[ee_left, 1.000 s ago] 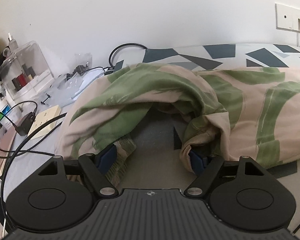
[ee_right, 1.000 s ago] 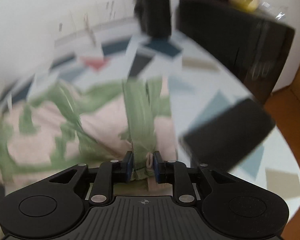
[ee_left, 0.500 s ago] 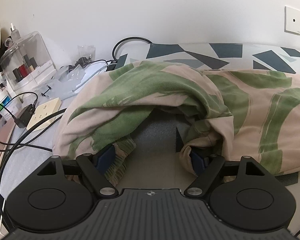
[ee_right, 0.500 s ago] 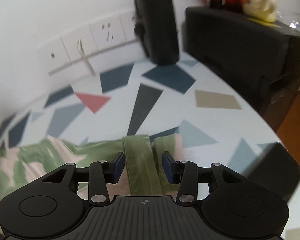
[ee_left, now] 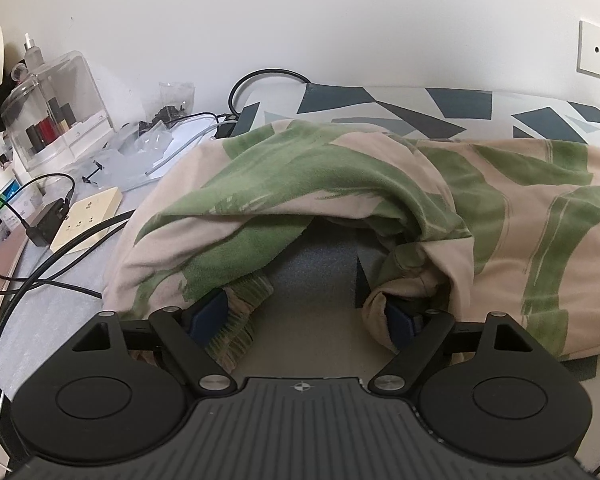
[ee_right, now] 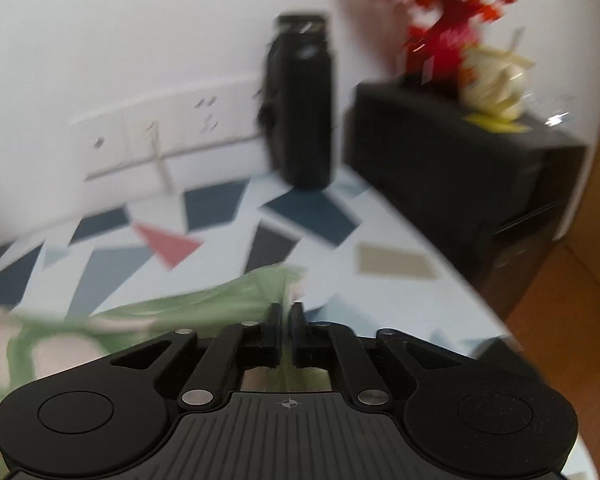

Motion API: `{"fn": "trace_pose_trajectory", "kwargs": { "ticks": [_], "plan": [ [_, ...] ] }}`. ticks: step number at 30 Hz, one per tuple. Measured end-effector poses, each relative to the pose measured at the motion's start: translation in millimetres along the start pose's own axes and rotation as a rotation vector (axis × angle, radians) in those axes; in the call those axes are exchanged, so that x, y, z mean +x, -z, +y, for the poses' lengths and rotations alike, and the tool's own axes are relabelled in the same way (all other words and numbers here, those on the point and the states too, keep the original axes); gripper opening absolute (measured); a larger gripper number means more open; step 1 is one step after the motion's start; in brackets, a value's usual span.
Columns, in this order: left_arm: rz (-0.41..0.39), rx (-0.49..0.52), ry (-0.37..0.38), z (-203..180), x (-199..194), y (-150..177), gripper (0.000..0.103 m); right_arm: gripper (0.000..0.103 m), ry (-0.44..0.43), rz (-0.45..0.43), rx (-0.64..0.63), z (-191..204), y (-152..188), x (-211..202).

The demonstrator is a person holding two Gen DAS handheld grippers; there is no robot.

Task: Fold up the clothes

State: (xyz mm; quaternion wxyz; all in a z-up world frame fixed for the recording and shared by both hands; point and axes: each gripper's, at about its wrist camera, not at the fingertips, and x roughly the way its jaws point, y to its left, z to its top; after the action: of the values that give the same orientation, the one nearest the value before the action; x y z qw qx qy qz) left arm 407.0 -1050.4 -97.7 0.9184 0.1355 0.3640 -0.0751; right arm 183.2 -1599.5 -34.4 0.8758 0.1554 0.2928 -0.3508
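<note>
With the green-and-beige garment (ee_left: 340,200) heaped mid-frame, the left gripper (ee_left: 306,314) has just widened, jaws spread inside its opening, while the right gripper (ee_right: 286,320) pinches a green edge shut, which could slip and collapse the fold.

black bottle (ee_right: 302,100) by wall sockets (ee_right: 168,132) | clear organiser box (ee_left: 56,116) | power strip (ee_left: 86,218) | black cabinet (ee_right: 460,168)

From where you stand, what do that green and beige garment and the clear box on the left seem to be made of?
The garment looks like a soft, matte knit, perhaps cotton fleece: it has a fuzzy nap, limp folds and a ribbed hem. The clear box looks like glossy hard plastic, possibly acrylic: it is see-through, with the small items inside showing and highlights on its rounded edges. Neither can be confirmed by sight alone.
</note>
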Motion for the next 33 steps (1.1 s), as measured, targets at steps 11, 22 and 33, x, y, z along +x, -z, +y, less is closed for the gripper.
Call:
{"fn": "trace_pose_trajectory", "kwargs": {
  "ticks": [11,22,33],
  "plan": [
    [-0.002,0.002,0.011,0.5,-0.5,0.1,0.084,0.031,-0.085,0.167,0.203,-48.6,24.6,-2.9],
    [-0.114,0.038,0.075,6.2,-12.3,4.4,0.084,0.035,-0.225,0.243,0.444,-38.8,71.7,-44.8],
    [-0.255,0.344,0.037,-16.7,-21.6,7.9,0.084,0.042,-0.266,0.247,0.648,-44.9,85.0,-26.3]
  ]
}}
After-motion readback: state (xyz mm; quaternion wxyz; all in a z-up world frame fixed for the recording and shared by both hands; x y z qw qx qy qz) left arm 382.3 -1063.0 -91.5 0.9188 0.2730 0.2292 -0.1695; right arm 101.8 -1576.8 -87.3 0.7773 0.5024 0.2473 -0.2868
